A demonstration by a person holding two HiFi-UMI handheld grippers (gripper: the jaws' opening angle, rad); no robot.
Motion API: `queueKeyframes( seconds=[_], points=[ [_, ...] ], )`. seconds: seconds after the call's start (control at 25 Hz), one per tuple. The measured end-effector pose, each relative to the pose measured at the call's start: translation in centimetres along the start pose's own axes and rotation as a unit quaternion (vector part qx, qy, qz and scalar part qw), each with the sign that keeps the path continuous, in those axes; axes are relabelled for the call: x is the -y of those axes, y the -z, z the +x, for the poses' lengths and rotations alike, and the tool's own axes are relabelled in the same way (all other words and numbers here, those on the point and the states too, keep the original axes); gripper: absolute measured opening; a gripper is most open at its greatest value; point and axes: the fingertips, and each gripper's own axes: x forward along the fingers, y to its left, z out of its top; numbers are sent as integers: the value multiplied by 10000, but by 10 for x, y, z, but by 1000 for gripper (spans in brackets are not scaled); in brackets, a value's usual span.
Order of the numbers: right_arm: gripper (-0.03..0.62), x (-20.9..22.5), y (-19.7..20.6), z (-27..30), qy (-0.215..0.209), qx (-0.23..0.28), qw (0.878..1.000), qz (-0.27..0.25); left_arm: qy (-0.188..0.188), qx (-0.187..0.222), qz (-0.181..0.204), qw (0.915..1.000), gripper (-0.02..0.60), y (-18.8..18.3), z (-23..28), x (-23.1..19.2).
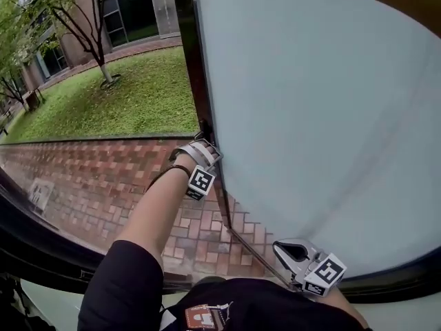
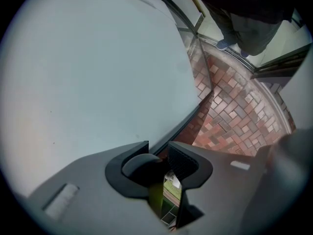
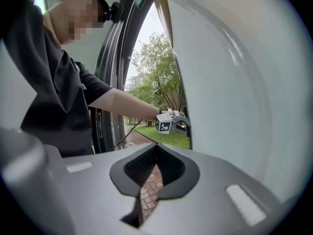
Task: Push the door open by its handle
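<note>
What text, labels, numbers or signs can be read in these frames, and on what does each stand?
No text reads clearly anywhere.
Left marker cube and right marker cube: black-and-white square patterns, no letters.
Pale plate on the brick paving: too small to read.
Orange chest patch on the person: too blurred to read.

Left arm [image 1: 162, 198]: stretched forward, forearm bare
Left gripper [image 1: 203, 149]: jaws slightly apart
Right gripper [image 1: 284, 249]: low, close in, jaws together
</note>
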Motion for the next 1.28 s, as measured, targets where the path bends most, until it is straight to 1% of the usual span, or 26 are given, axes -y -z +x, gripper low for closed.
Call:
queueKeyframes(
  seconds=[0.08, 0.2, 0.28, 0.36, 0.48, 0.56, 0.68, 0.76, 0.8, 0.92, 1.08, 1.16, 1.24, 1.28],
  points=[
    [0, 3, -3, -4, 106, 21, 9999, 49, 13, 92, 69, 9999, 117, -1, 4, -9],
    [0, 25, -7, -12, 326, 52, 9994, 116, -50, 287, 194, 9994, 116, -13, 24, -37],
    [0, 37, -6, -8, 373, 13, 9993, 61, -196, 418, 233, 9987, 109, -19, 38, -55],
    [0, 44, -4, 4, 353, -39, 9994, -18, -364, 540, 300, 9974, 87, -23, 52, -69],
    [0, 69, -1, 25, 491, -12, 9988, 75, -533, 737, 458, 9948, 71, -27, 74, -85],
    [0, 92, -5, 42, 645, -2, 9979, 68, -687, 967, 460, 9919, 54, -31, 89, -101],
    [0, 130, -11, 73, 800, -43, 9965, -222, -969, 1425, 322, 9845, 0, -39, 111, -133],
    [0, 152, -12, 88, 993, -31, 9946, -313, -1112, 1676, 280, 9792, 0, -47, 120, -150],
    [0, 158, -13, 92, 1124, -14, 9933, -263, -1156, 1784, 278, 9767, 0, -54, 121, -156],
    [0, 169, -15, 102, 1366, 0, 9906, -95, -1163, 2096, 251, 9705, 0, -74, 118, -177],
    [0, 198, -15, 120, 1406, -102, 9900, -69, -1205, 2421, 300, 9623, 0, -85, 139, -213],
    [0, 213, -17, 123, 1447, -117, 9894, -21, -1131, 2609, 315, 9582, 20, -93, 144, -224],
    [0, 226, -20, 124, 1375, -116, 9904, -59, -987, 2705, 288, 9572, 31, -97, 148, -235],
    [0, 233, -21, 124, 1289, -113, 9915, -115, -889, 2685, 252, 9588, 31, -97, 151, -240]
  ],
)
